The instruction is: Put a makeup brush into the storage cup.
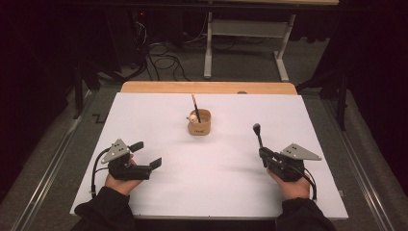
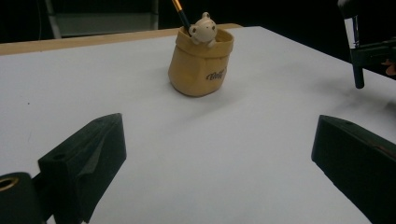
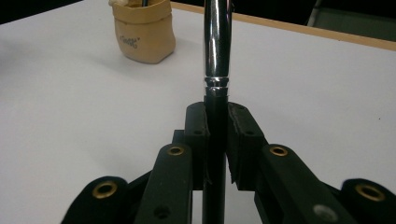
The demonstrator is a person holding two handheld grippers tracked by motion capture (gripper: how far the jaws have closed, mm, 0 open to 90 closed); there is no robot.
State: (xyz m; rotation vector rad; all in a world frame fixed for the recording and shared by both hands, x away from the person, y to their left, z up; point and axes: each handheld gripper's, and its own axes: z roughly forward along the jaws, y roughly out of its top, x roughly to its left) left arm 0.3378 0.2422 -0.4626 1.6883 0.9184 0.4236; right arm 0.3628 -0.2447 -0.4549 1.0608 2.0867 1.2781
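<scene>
Tan pouch (image 2: 201, 65) with unreadable script logo, right gripper (image 3: 217, 126) clamping brush (image 3: 216, 42), left gripper (image 2: 219, 154) wide.

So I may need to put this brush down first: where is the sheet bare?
Bare: the wide stretch between the left gripper and the right gripper, in front of the pouch, plus both far corners of the sheet beside the pouch. Crowded: at each hand and at the pouch, where a pencil sticks out. The right gripper holds the brush.
</scene>
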